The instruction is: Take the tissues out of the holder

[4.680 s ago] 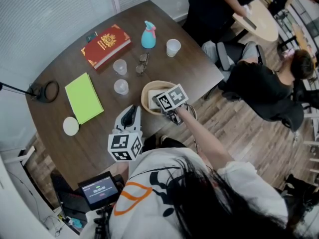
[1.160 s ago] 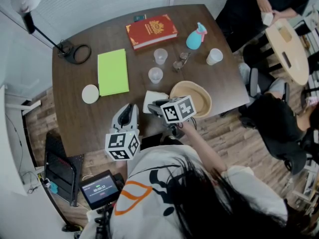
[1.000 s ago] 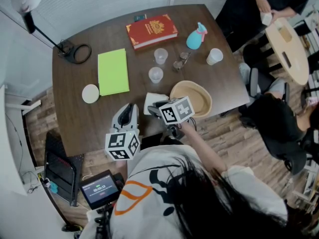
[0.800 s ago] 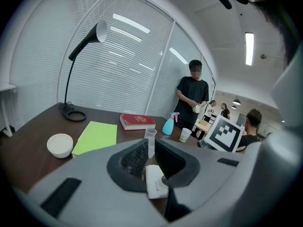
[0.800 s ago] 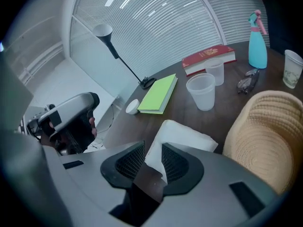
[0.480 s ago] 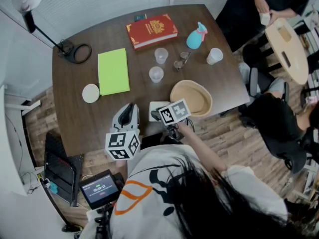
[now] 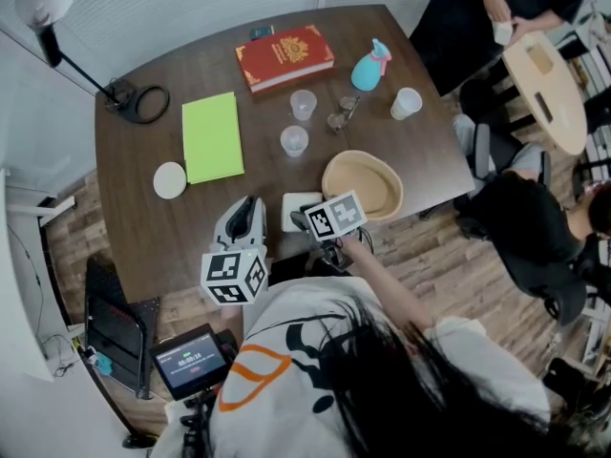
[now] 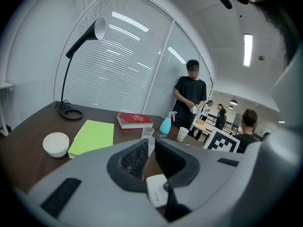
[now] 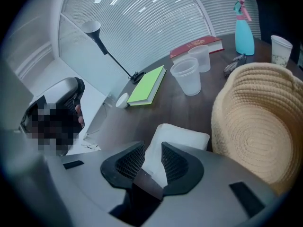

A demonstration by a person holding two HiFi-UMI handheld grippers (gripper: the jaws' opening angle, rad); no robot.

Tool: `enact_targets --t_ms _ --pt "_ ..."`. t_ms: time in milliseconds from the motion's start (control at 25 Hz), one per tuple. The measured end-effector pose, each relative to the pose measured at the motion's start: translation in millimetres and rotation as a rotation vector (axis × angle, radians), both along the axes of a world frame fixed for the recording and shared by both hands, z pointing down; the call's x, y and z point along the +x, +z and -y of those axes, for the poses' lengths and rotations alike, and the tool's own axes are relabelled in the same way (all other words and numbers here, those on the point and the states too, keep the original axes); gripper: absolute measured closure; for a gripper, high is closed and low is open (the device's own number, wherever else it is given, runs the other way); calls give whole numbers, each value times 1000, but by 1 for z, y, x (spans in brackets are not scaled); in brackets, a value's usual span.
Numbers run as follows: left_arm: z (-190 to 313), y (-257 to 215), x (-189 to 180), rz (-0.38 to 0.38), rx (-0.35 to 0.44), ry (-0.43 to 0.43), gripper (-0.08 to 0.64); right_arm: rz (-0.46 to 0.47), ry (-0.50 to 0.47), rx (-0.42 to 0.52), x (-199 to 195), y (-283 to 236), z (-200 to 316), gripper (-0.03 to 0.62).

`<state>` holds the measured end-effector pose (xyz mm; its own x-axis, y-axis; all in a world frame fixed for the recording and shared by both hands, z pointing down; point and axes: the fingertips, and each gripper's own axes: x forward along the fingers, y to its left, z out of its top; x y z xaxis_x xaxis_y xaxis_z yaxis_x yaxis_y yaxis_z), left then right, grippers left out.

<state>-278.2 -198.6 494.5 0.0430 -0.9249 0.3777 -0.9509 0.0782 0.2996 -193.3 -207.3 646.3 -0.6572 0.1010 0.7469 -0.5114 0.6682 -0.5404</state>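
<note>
The right gripper [image 9: 151, 148] is clamped on the near end of the pack of tissues [image 9: 179, 136], its jaws pressing on the white pack from both sides. The tissues are out of the woven basket [image 7: 382, 162], just beside its left rim, at the near edge of the tabletop [image 7: 134, 227]; whether the pack rests on the wood I cannot tell. The basket is empty. The left gripper [image 8: 150, 148] is to the left of the pack, apart from it, its jaws a narrow gap apart with nothing between them. Farther back stand two clear cups [image 7: 303, 104], a green notebook [image 7: 212, 136] and a red book [image 7: 284, 57].
</note>
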Motion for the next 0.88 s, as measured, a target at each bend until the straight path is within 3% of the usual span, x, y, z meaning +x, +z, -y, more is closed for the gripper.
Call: enact_targets --t_ms 480,880 --pt "7 -3 11 -6 3 43 515 58 78 33 7 -32 13 495" --pt "7 -6 34 -4 15 87 515 183 144 70 18 -66 20 495"
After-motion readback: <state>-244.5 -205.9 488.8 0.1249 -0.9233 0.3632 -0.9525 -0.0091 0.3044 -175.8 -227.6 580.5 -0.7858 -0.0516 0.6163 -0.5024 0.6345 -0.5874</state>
